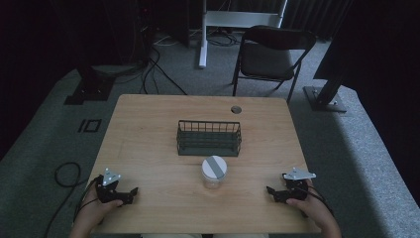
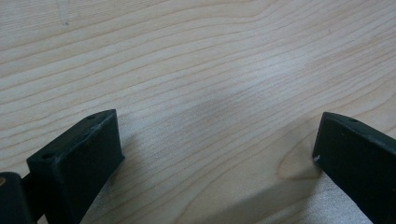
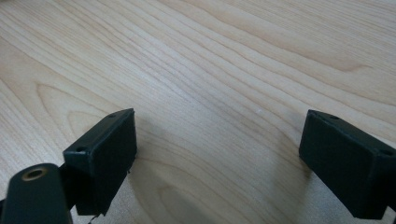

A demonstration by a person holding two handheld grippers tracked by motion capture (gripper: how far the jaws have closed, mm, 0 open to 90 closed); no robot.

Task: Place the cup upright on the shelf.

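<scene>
Jar, clear plastic with grey screw lid (image 1: 214, 172), stands mid-bench toward the near edge, before the dark wire basket (image 1: 209, 138). Judged light, rigid, slippery; best gripped across the body. Left gripper (image 1: 130, 192) and right gripper (image 1: 272, 191) fingers are held apart, empty.

We see a pale wooden surface (image 1: 148, 134) with clear grain and a round cable hole (image 1: 236, 109) near its far edge, standing on grey carpet (image 1: 44, 144). Beyond it a black folding chair (image 1: 270, 57) faces us, beside a white desk frame (image 1: 233, 20). Dark curtains close off the back of the room. Black cables (image 1: 153, 69) trail across the carpet at left, and black stand bases (image 1: 324, 99) flank us. The light is dim.
</scene>
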